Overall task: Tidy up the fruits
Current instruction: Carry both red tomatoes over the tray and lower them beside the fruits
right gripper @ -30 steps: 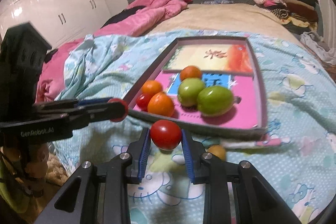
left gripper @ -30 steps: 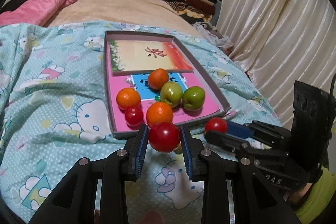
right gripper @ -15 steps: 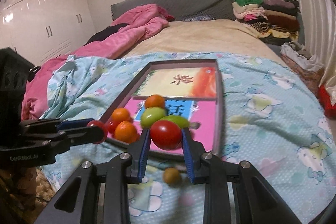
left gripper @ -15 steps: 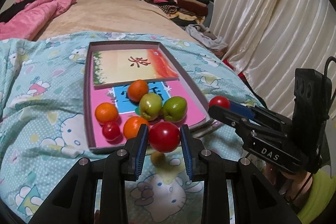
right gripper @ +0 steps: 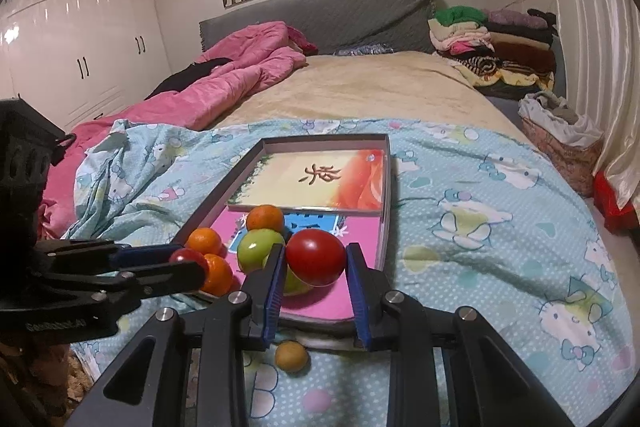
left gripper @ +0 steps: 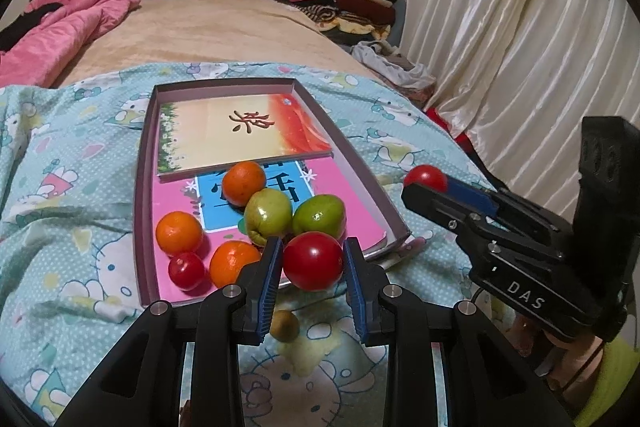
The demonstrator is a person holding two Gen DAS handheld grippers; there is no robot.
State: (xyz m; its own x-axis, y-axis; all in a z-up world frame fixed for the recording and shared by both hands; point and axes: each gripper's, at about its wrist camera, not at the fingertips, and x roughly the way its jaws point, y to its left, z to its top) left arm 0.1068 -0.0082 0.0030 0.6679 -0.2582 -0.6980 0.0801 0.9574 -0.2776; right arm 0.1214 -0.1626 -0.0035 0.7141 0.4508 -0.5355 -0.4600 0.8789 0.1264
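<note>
My left claw (left gripper: 313, 263) clamps one tomato (left gripper: 313, 261), my right claw (right gripper: 315, 261) another (right gripper: 316, 257), both above the tray's (left gripper: 142, 211) near edge, inside three oranges (left gripper: 179, 231), two green fruits (left gripper: 268, 213), one small tomato (left gripper: 186, 271), one brown fruit (left gripper: 284, 325) on the bed.

Glossy tomato (left gripper: 313, 261), matt cloth quilt (left gripper: 60, 195)

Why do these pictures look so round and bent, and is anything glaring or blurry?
Both views are fisheye: dark round corners, edges bowed. Left wrist view: curtain curves, glints on the green fruits, all sharp. Right wrist view: wardrobe doors shine with lamp glare, tomato crisp.
</note>
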